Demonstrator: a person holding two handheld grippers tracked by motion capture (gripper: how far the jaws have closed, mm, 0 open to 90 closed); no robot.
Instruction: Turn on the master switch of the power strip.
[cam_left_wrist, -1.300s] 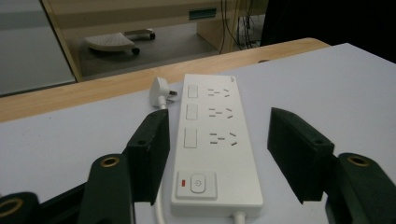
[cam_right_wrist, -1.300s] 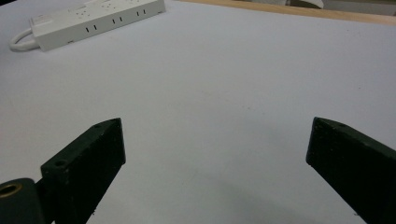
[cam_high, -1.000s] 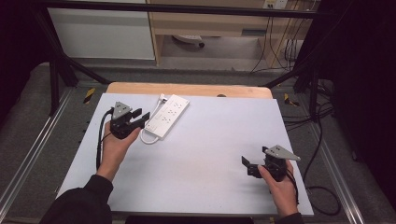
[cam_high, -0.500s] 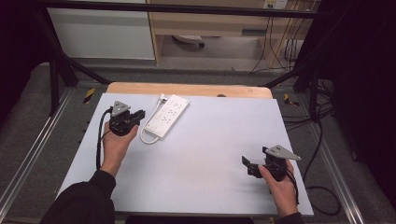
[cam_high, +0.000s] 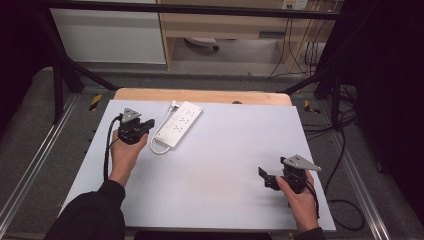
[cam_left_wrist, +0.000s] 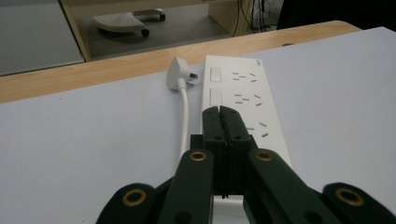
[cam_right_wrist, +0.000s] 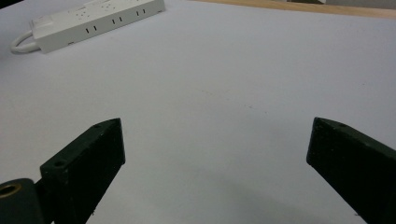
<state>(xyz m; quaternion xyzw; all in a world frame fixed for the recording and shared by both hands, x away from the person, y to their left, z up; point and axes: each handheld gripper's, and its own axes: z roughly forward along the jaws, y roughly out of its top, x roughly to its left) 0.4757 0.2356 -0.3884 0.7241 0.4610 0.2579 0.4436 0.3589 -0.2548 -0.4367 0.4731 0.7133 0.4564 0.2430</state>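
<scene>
Starting at the near edge, the pale grey surface (cam_high: 210, 175) carries two forearms, each hand holding a gripper. The right gripper (cam_high: 266, 178) sits near the front right corner, held low over bare surface; its fingers (cam_right_wrist: 84, 168) stand wide apart with nothing between them and nothing touched. The left gripper (cam_high: 145, 125) lies farther back on the left side, its black cable (cam_high: 107, 150) trailing toward the sleeve. Its fingers (cam_left_wrist: 226, 126) are pressed fully together, gripping nothing (whether the tips touch the strip or merely hang over it cannot be told). Directly ahead of them lies a white power strip (cam_high: 180, 123), flat on the surface and angled toward the far edge, sockets facing up. Its white cord (cam_high: 159, 147) loops at the near end and runs along the strip's side to a white plug (cam_left_wrist: 180, 74) resting beside the far end. Beyond the grey covering, a strip of bare wood edge (cam_high: 200, 95) shows. Behind that: dark floor, a pale wooden cabinet (cam_high: 225, 25), black frame legs and hanging cables (cam_high: 300, 50).
</scene>
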